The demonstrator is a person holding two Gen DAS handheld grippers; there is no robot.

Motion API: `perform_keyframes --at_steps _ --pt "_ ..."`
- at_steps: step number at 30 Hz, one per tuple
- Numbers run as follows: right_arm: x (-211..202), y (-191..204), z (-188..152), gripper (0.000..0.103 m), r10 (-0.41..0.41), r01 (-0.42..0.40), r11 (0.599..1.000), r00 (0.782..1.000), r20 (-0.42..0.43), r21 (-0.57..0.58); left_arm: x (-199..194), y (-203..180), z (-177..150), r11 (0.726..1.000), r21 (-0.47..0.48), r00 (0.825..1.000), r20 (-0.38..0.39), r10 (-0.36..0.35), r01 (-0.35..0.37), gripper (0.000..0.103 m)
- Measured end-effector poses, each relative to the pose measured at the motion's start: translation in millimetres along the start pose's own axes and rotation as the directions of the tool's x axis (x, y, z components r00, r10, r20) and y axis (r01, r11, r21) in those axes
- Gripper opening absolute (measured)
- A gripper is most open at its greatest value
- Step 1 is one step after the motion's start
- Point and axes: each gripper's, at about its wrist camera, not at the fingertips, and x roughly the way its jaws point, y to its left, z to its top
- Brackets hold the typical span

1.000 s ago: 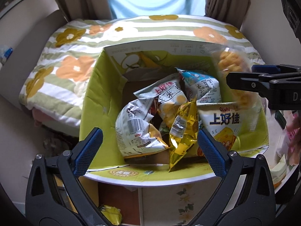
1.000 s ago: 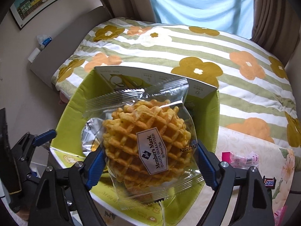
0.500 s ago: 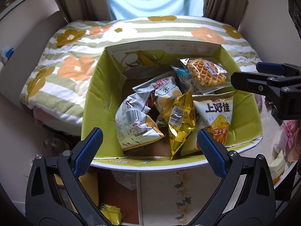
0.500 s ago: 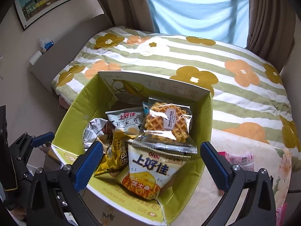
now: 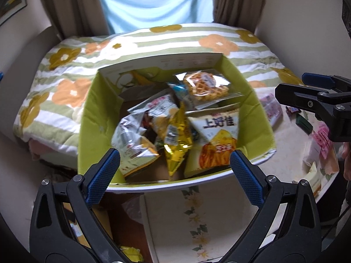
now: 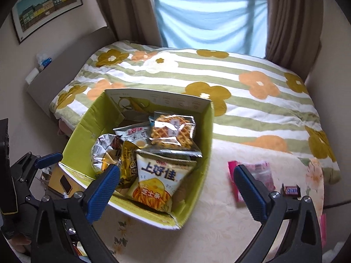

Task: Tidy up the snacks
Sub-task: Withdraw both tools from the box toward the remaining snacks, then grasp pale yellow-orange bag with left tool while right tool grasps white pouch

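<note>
A green cardboard box (image 5: 87, 114) (image 6: 204, 153) stands on the cream table and holds several snack bags. The clear-wrapped waffle (image 5: 206, 85) (image 6: 171, 131) lies on top at the back right of the pile. In front of it sits a white Oishi chip bag (image 5: 219, 135) (image 6: 155, 182), with a gold bag (image 5: 175, 140) and silver bags (image 5: 133, 140) to its left. My left gripper (image 5: 173, 175) hangs open and empty above the box's near rim. My right gripper (image 6: 175, 186) is open and empty, above the box's near right corner.
Loose snacks lie on the table (image 6: 219, 230) right of the box: pink packets (image 6: 261, 173) and a small dark candy bar (image 6: 291, 190). A bed with a flowered striped cover (image 6: 197, 76) lies behind. A shelf with clutter (image 5: 129, 252) sits below the table edge.
The right gripper opened and let go of the waffle, which now lies on the pile in the box. Both grippers have drawn back and up from the box.
</note>
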Motion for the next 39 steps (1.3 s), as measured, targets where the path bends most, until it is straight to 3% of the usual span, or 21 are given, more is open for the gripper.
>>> perform_keyframes --at_steps 8,16,22,28,39 --pt "-44 -45 -29 0.103 -0.131 0.127 0.984 0.991 0.024 0.122 6 -51 3 0.986 0.112 0.992 -0.01 -0.124 0.124 0.1" --pt "-82 -107 -69 0.103 -0.236 0.226 0.943 0.972 0.011 0.244 -1 -118 -1 0.949 0.206 0.971 -0.034 -0.236 0.238 0.1" --pt "-93 -149 -103 0.103 -0.222 0.218 0.94 0.975 -0.014 0.264 -8 -187 -23 0.916 0.304 0.964 -0.051 -0.259 0.262 0.1" --pt "-90 -188 -133 0.103 -0.167 0.175 0.955 0.985 -0.052 0.238 1 -247 -58 0.894 0.337 0.955 -0.12 -0.27 0.295 0.1" --pt "-49 -240 -181 0.103 -0.061 0.083 0.988 0.985 -0.164 0.132 37 -330 -119 0.812 0.501 0.951 -0.226 -0.213 0.301 0.1"
